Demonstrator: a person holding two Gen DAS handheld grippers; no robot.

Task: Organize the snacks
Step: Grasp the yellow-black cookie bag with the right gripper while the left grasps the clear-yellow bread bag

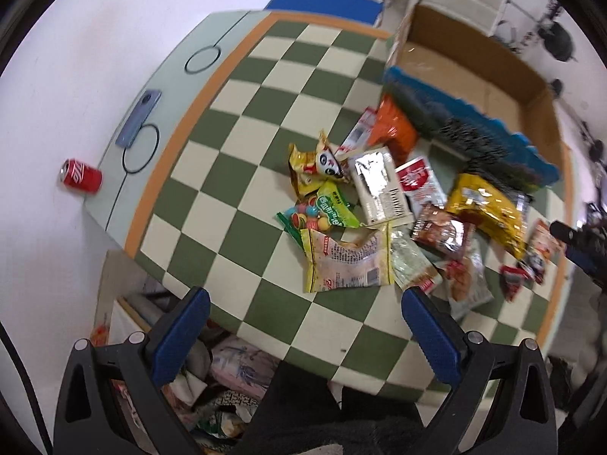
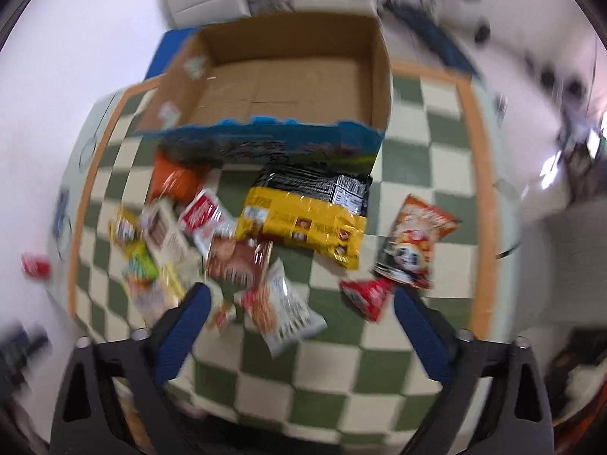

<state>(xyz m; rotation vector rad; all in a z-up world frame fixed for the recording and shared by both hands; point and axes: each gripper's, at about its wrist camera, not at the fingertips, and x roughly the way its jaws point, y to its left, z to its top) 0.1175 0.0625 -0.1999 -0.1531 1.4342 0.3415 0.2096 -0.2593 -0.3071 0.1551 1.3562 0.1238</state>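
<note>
Our left tool (image 1: 305, 303) and right tool (image 2: 299, 299) hover spread over snacks (image 1: 383, 204); only the left view shows the cola can (image 1: 80, 176) clearly.

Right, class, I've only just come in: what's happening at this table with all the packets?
A person holds two grippers above a checkered table, sorting snacks. Both the left gripper and the right gripper are open and hold nothing. A pile of snack packets lies loose on the cloth in front of a cardboard box, which looks empty. A red can lies on its side beyond the table's edge, seemingly on the floor. Nothing seems packed yet.
</note>
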